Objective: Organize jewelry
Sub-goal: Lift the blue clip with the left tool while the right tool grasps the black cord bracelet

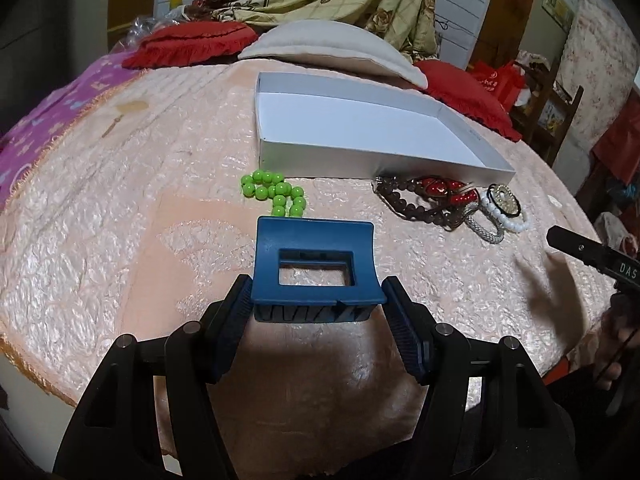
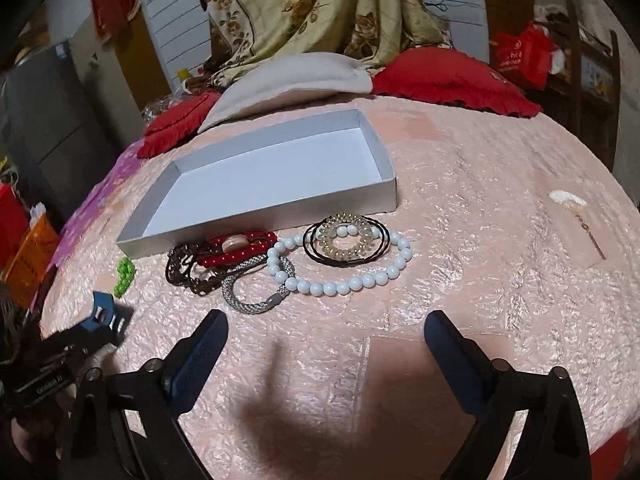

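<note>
Blue plastic hair claw (image 1: 314,270), rectangular cutout in the middle, teeth on the underside, clamped between left gripper (image 1: 316,308) jaws, both pads pressed on its lower corners, raised above pink bedspread (image 1: 120,220). Green bead bracelet (image 1: 276,194) bunched just past the claw. White shallow box (image 1: 360,128) open, nothing inside, further back. Tangle by box front wall: brown bead strand (image 2: 188,270), red bead bracelet (image 2: 240,246) with pale oval centre, silver mesh bangle (image 2: 256,288), overlapping, ends hard to separate. White bead necklace (image 2: 340,268) looped, touching the bangle; gold coil tie (image 2: 346,240) and thin black bands (image 2: 380,246) lying on its upper part. Right gripper (image 2: 326,344) jaws wide apart, nothing between, white beads just ahead. Left gripper blurred and cut off at right-wrist frame edge.
</note>
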Action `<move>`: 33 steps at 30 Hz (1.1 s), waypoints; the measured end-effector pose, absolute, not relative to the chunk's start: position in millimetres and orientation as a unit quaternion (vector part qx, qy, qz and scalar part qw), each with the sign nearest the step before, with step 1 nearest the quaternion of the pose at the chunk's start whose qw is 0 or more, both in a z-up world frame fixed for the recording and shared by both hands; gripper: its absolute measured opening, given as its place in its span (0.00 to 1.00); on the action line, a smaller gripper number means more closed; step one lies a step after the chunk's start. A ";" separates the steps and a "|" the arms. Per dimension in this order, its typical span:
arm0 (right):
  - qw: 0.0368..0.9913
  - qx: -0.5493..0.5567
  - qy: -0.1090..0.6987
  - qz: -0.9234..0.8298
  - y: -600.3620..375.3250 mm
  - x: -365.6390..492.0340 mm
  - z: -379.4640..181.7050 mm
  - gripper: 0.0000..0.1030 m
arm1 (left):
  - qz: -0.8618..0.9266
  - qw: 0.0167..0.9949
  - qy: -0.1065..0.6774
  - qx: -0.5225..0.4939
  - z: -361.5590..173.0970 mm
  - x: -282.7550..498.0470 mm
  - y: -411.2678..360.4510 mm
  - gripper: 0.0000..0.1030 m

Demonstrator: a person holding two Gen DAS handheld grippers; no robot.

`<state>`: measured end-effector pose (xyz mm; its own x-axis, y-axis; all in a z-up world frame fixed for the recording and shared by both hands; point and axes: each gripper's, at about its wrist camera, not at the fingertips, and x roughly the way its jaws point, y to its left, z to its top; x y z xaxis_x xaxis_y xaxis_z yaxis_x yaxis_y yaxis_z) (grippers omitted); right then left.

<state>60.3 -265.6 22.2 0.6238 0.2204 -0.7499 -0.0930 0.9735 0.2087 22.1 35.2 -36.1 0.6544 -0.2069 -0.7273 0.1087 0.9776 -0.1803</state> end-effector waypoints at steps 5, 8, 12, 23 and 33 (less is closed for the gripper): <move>0.891 0.092 0.428 0.120 -261.3 69.6 18.2 0.46 | -0.087 0.907 0.407 -0.065 -36.7 23.3 36.3 0.64; 0.896 0.074 0.423 0.113 -257.6 77.2 19.4 0.40 | -0.088 0.907 0.407 -0.066 -36.4 23.5 36.5 0.64; 0.894 0.100 0.415 0.135 -264.7 89.3 23.6 0.37 | -0.087 0.906 0.409 -0.067 -36.2 23.5 37.0 0.64; 0.877 0.055 0.421 0.225 -173.8 104.6 13.5 0.37 | -0.086 0.905 0.410 -0.070 -38.2 22.8 36.9 0.64; 0.870 0.030 0.437 0.227 -145.5 123.4 -1.7 0.21 | -0.093 0.903 0.412 -0.076 -39.3 22.7 39.5 0.64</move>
<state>123.4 -145.5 -1.7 0.5154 0.4202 -0.7469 -0.3681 0.8956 0.2499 22.7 39.5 -39.3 0.6431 -0.2309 -0.7301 0.1051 0.9710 -0.2145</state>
